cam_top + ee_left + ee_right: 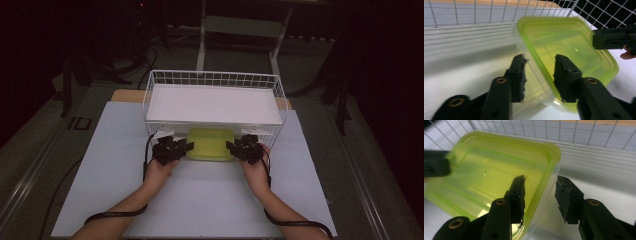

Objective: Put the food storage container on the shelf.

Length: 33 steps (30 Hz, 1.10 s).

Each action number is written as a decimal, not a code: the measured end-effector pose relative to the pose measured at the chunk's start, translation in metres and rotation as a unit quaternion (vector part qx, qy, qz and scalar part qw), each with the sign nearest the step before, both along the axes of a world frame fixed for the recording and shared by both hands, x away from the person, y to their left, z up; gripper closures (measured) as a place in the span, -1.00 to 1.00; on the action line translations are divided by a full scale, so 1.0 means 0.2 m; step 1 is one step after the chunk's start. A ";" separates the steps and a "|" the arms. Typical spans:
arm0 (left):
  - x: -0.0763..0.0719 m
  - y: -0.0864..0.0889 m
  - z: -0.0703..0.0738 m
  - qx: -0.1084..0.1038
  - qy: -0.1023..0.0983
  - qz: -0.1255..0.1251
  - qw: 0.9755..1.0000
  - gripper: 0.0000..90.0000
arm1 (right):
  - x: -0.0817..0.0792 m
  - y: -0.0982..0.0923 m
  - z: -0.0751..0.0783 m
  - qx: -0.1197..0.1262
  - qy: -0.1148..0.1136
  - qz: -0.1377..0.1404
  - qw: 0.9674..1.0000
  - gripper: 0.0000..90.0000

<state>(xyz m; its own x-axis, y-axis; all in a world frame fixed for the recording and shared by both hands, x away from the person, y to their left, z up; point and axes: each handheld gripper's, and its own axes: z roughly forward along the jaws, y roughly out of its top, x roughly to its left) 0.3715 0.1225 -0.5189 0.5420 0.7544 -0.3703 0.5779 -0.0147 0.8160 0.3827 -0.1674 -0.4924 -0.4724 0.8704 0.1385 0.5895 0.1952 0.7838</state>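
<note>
A translucent yellow-green plastic container point(210, 143) lies on the white table cover, partly under the white wire basket point(215, 77). My left gripper point(172, 149) is at its left end and my right gripper point(245, 148) at its right end. In the left gripper view, the jaws of my left gripper point(540, 60) straddle the rim of the container point(564, 42), with small gaps at the pads. In the right gripper view, my right gripper point(541, 181) straddles the opposite rim of the container point(489, 170) the same way. Both stand open.
A flat white shelf point(212, 105) covers the basket's top, just above the container. The white table cover point(200, 200) stretches toward me under both forearms. Basket wires point(475, 12) stand close behind the container. The floor beyond the table is dark, with frame legs.
</note>
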 end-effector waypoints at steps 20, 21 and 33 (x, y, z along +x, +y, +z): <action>-0.14 0.04 0.08 0.012 -0.030 -0.013 0.999 0.10 | -0.16 0.00 0.06 0.010 -0.031 0.017 0.999 0.05; -0.16 0.04 0.09 0.017 -0.032 -0.014 0.999 0.09 | -0.17 0.01 0.07 0.011 -0.031 0.020 0.999 0.05; -0.28 0.08 0.11 0.020 -0.026 -0.039 0.999 -0.06 | -0.36 0.12 0.07 0.014 -0.024 0.089 0.996 0.97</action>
<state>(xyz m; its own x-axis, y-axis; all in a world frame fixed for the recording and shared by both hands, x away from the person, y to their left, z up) 0.3153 0.1394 -0.4966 0.6176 0.7224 -0.3111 0.5311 -0.0913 0.8424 0.3097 -0.1434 -0.4781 -0.6260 0.7680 0.1350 0.5089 0.2712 0.8170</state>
